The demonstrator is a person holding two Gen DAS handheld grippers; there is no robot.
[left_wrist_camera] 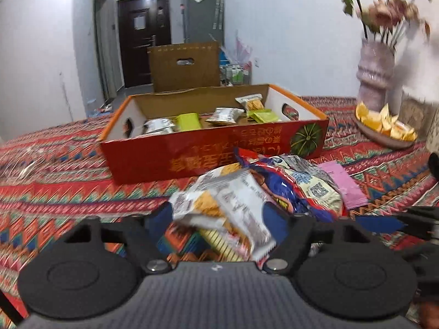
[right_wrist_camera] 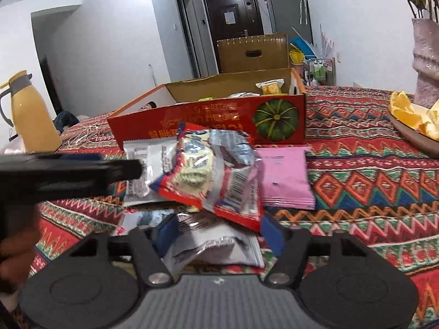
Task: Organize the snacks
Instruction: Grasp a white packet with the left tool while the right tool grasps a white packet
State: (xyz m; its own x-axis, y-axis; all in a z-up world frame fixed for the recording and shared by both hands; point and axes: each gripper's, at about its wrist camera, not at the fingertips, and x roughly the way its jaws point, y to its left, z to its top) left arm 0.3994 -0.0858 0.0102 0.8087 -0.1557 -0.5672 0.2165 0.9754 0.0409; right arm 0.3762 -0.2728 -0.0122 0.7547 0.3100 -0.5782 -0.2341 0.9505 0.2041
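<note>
Left wrist view
Left gripper: jaws spread wide, straddling a white cracker packet; whether the blue pads actually touch it cannot be told, image is blurred.
Snack pile: red-and-blue crinkled bag lies just beyond the white packet; pink sachet flat on the cloth to its right.
Red box: open-topped, pumpkin print on near wall, sits past the pile; inside are silver packets, green packets and one clear cracker pack at the far right corner.
Tablecloth: red patterned weave, under everything.
Far right: vase with dried flowers, dish of orange wedges in front of it.
Right edge: tip of the right gripper, dark, partly cut off.

Right wrist view
Right gripper: jaws wide apart, a silver-white packet lying between them; contact cannot be told.
Red-and-blue crinkled bag: rests on top of the pile just ahead of the fingers.
Pink sachet: beside the bag on the right, touching it.
Left gripper: one black finger reaches in from the left edge, tip at a white packet.
Red box: behind the pile, cracker pack visible above its rim.
Yellow thermos: far left, off the table edge.
</note>
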